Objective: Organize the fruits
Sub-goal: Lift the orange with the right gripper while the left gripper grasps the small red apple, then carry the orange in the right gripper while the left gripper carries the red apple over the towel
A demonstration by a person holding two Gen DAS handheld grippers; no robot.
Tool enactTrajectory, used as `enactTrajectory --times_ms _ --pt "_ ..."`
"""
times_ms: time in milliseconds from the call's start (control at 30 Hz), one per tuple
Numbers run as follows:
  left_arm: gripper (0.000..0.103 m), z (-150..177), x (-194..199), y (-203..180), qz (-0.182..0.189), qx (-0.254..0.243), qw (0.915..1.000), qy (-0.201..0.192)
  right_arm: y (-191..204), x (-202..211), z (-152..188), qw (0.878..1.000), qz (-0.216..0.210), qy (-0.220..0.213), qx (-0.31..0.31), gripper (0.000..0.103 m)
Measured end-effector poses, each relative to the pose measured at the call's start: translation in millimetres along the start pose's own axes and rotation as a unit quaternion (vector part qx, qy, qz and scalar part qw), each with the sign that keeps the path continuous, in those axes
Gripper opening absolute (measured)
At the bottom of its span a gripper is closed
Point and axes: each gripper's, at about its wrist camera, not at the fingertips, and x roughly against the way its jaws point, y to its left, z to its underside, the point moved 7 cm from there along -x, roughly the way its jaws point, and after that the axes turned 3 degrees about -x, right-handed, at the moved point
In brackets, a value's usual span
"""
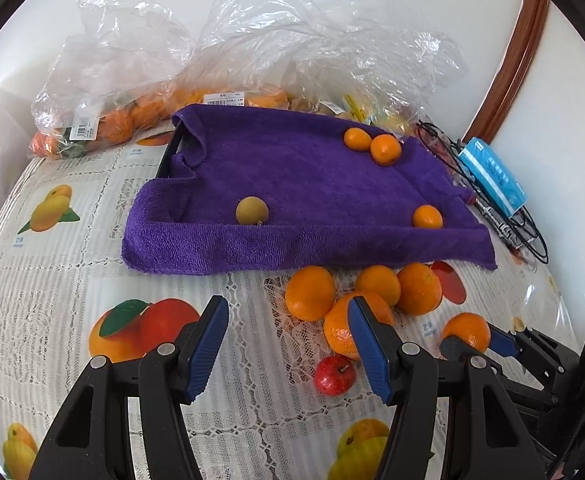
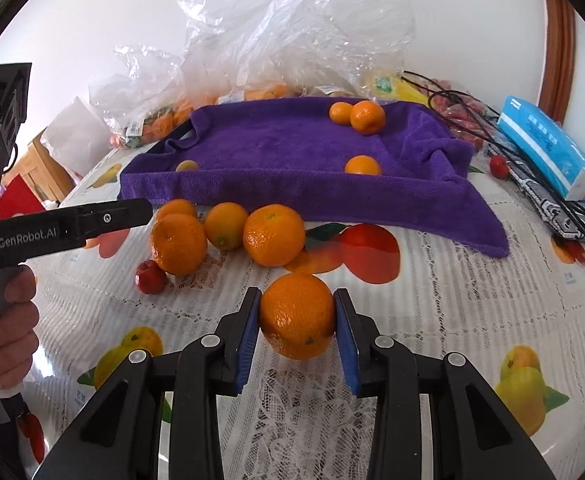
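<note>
My right gripper point(image 2: 297, 316) is shut on an orange point(image 2: 297, 316) just above the tablecloth; it also shows in the left wrist view point(image 1: 467, 330). My left gripper point(image 1: 288, 308) is open and empty, above the cloth, near a cluster of oranges point(image 1: 372, 300) and a small red fruit point(image 1: 334, 374). The same cluster point(image 2: 228, 236) and red fruit point(image 2: 151, 277) lie ahead-left of the right gripper. A purple towel point(image 1: 304, 200) covers a tray and holds three small oranges point(image 1: 385, 149) and a yellow-green fruit point(image 1: 252, 210).
Clear plastic bags point(image 1: 252, 52) with more oranges lie behind the towel. A blue tissue pack point(image 1: 492, 176) and black cables point(image 1: 452, 152) lie at the right. A fruit-print tablecloth point(image 1: 72, 260) covers the table. A wall stands behind.
</note>
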Motion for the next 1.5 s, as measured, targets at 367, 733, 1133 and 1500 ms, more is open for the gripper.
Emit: enactTrajectory --times_ms 367,733,1133,1500 --pt "0.059 13 3 -2 0.013 -0.011 0.9998 0.004 -8 18 -7 0.999 0.012 -0.033 -0.002 0.036" --pt "0.054 37 -3 -36 0.012 -0.090 0.9957 0.020 -39 35 2 0.998 0.028 -0.041 -0.033 0.036" --pt "0.023 40 0 -39 -0.020 -0.103 0.9943 0.015 -39 39 6 0.998 0.031 -0.038 -0.031 0.036" --pt "0.023 23 31 -16 -0.033 -0.039 0.9987 -0.003 -44 55 -29 0.996 0.039 -0.064 -0.037 0.036"
